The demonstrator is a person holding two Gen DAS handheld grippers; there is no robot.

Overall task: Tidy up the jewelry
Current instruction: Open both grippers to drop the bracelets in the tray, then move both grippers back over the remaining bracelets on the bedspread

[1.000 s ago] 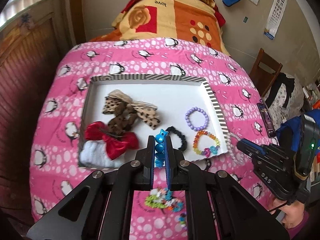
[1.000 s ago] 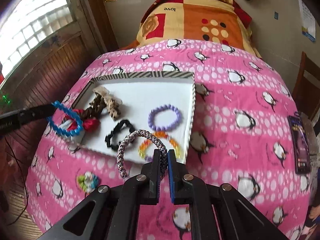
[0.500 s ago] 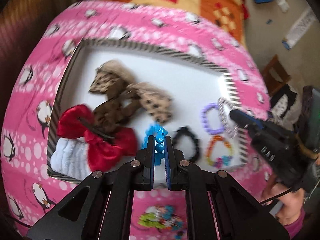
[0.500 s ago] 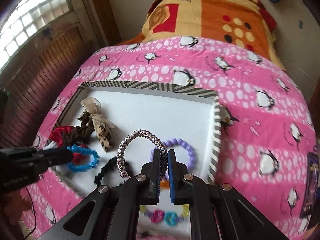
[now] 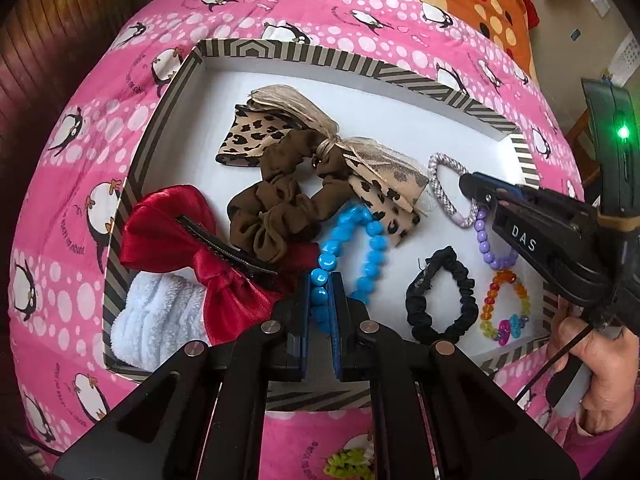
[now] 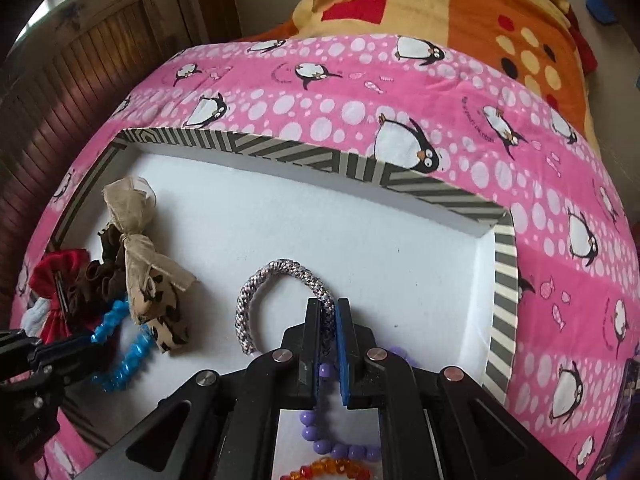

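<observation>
Bed [image 6: 460, 92]: pink penguin cover, carrying tray.
Tray [image 5: 280, 54]: striped rim, white floor, holding bows, scrunchies, bracelets.
L gripper [image 5: 320, 292]: clamping blue bracelet [image 5: 360, 240], loop lying on tray floor beside leopard bow [image 5: 256, 136].
R gripper [image 6: 329, 316]: pinching silver bracelet [image 6: 276, 270], loop resting w/in tray, nr purple beads [image 6: 320, 444].

The tray [image 5: 168, 92] sits on the bed [image 5: 80, 128], with the folded blanket [image 6: 440, 4] behind it. Inside, viewed from the left wrist, the hair bows [image 5: 256, 136], scrunchie [image 5: 272, 216] and towel [image 5: 144, 320] occupy the left half, the beaded bracelet [image 5: 360, 248] lies at centre front, and the hair tie [image 5: 440, 296] lies to its right. The braided bracelet [image 5: 444, 184] lies behind the round-bead bracelet [image 5: 490, 248], with the mixed-bead bracelet [image 5: 506, 304] nearest the front right corner.
</observation>
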